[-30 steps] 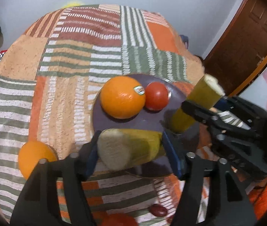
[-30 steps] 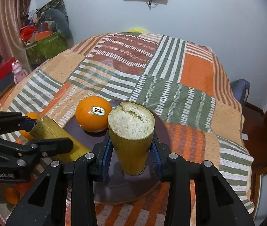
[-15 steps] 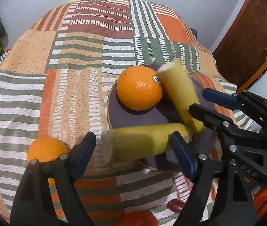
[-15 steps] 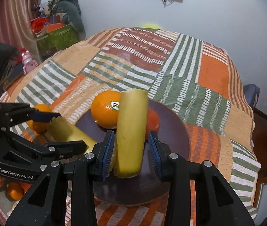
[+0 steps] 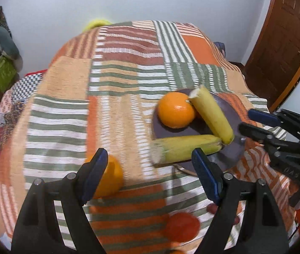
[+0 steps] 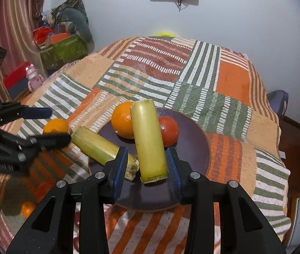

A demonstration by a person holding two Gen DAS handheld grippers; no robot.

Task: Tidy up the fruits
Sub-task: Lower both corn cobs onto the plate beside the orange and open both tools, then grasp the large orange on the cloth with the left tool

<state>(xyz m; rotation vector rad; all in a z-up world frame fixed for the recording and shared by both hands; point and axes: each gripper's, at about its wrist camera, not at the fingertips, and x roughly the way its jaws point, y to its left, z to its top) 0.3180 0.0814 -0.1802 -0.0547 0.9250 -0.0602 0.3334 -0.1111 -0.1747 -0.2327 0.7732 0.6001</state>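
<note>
Worktop (image 6: 230,80), covered by a patchwork cloth of striped orange, green, rust and cream panels: far half bare, fruit gathered toward the near edge. A white wall lies beyond the far edge, a brown wooden door (image 5: 281,42) past the right edge.

Dark purple round plate (image 6: 194,148), near the near edge and right of centre, its near rim close to that edge. Contents: two cut banana pieces, one orange, one tomato.

Left gripper (image 5: 150,175), black with blue pads: jaws spread wide and released, holding nothing, hanging over the near-left part of the cloth, just left of the plate.

Right gripper (image 6: 146,170), same build: jaws parted, one either side of the nearer end of the second banana piece, with gaps showing; not clenched.

First yellow banana piece (image 6: 99,146): lying flat, long axis across the plate's left rim, cut end overhanging the cloth toward the left, stem end inward, meeting the second piece.

Second yellow banana piece (image 6: 148,139): lying on the plate, long axis running from near edge to far edge, far cut end resting between orange and tomato.

Large orange with sticker (image 6: 122,122): far-left part of the plate, touching the second piece.

Red tomato (image 6: 169,131): far side of the plate, right of the second piece.

Loose orange (image 5: 109,177): on the cloth left of the plate, by the left gripper's left pad.

Loose red tomato (image 5: 181,226): on the cloth at the near edge.
</note>
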